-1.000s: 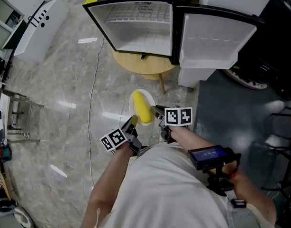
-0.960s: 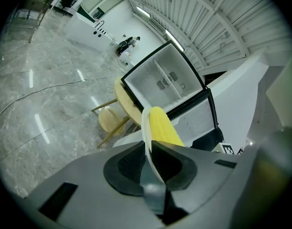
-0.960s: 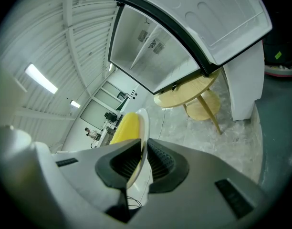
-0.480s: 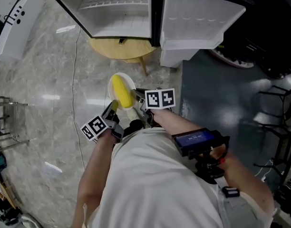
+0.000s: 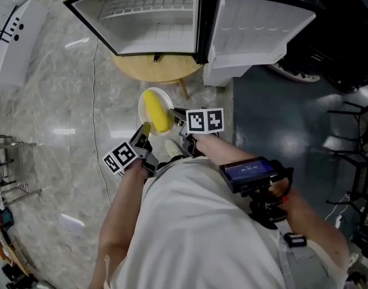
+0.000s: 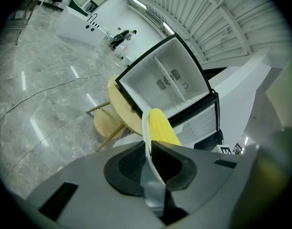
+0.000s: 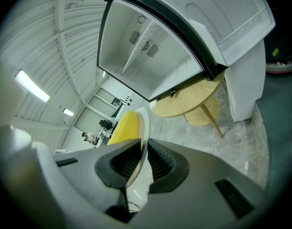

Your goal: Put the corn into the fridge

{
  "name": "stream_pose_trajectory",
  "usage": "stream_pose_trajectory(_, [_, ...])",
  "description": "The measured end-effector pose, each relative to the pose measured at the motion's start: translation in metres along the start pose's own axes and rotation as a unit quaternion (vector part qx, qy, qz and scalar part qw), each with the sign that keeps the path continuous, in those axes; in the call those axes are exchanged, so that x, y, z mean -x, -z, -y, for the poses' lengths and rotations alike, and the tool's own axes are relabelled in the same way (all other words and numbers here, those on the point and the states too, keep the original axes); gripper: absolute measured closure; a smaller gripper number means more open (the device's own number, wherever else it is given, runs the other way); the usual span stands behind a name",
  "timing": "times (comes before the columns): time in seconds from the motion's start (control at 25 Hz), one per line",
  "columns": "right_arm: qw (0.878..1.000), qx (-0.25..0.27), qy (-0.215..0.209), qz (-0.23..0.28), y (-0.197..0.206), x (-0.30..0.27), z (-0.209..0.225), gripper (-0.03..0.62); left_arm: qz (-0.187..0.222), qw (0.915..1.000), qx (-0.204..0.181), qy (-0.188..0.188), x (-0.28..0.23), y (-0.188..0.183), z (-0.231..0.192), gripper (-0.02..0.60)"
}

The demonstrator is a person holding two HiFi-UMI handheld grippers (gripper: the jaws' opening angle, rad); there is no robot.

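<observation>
My left gripper (image 6: 148, 149) and my right gripper (image 7: 142, 159) each pinch one edge of the white plate (image 5: 142, 108), so it is level. The corn (image 5: 157, 110) lies on it and can't roll off. Farther ahead, the fridge (image 5: 148, 17) stands open on a round table (image 5: 154, 72).

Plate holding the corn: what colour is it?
The plate is plain white, clearest in the head view.

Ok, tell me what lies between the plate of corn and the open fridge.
Only the round wooden table under the fridge, its edge showing beyond the plate in the head view.
</observation>
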State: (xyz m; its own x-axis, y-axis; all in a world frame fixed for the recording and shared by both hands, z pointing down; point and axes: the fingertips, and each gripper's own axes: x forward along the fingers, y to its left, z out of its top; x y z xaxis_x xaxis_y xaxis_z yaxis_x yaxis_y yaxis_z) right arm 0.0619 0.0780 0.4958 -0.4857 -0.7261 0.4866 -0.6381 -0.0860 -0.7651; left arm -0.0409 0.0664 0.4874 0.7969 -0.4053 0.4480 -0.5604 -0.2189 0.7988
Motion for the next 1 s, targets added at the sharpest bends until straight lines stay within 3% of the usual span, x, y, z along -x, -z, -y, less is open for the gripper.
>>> stream_pose_trajectory(0.24, [1.000, -0.002, 0.005, 0.020, -0.023, -0.023, -0.009, 0.543, -0.010, 0.9998, -0.015, 0.013, -0.011, -0.036, -0.006, 0.537])
stream_pose_trajectory(1.0, [0.998, -0.012, 0.036, 0.043, -0.037, -0.059, -0.027, 0.543, -0.027, 0.9985, -0.017, 0.044, -0.012, -0.081, -0.026, 0.538])
